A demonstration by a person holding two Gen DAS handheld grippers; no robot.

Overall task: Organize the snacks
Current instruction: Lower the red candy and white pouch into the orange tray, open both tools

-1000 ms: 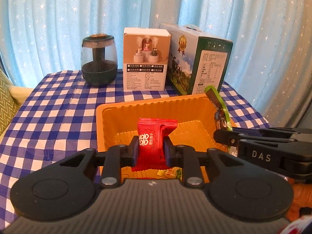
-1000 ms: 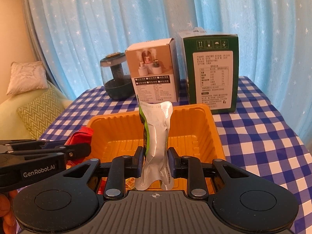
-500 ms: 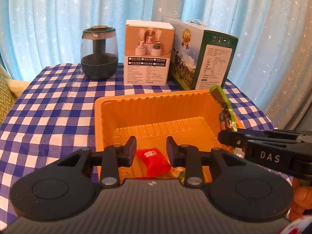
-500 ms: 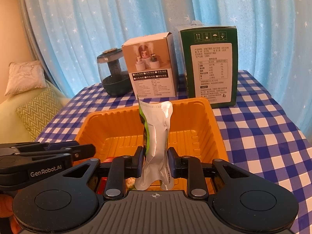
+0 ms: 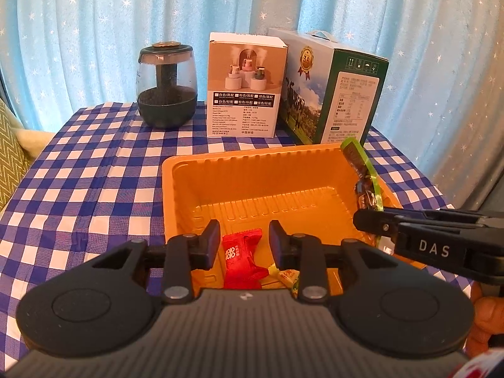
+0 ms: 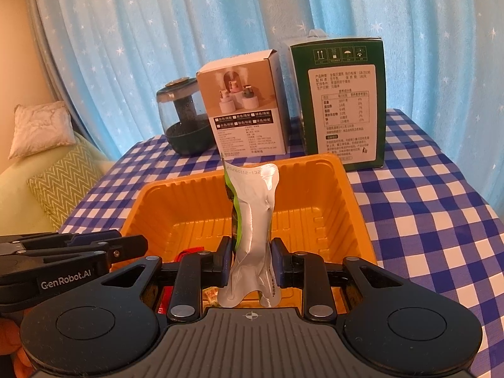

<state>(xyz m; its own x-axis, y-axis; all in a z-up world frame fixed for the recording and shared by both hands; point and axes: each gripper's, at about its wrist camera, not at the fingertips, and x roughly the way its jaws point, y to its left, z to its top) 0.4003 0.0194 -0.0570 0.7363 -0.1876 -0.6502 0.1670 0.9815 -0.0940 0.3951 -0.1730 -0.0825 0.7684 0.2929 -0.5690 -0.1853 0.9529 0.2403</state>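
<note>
Inside orange tray [image 5: 176, 189]: red snack pkt [image 5: 241, 260]; left tongs [image 5: 244, 242] released, right tongs [image 6: 250, 260] gripping silver pouch [image 6: 253, 220].

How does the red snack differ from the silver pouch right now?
The red snack lies loose in the orange tray, under the left gripper, whose jaws stand apart and clear of it. The silver pouch stands upright, pinched in the right gripper above the tray. The pouch is long and narrow; the red snack is short and squarish. Both are sealed packets.

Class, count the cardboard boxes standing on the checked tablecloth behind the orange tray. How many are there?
2. The white box stands behind the orange tray, right of the dark jar; the green box stands beside it, further right. None appears hidden.
</note>
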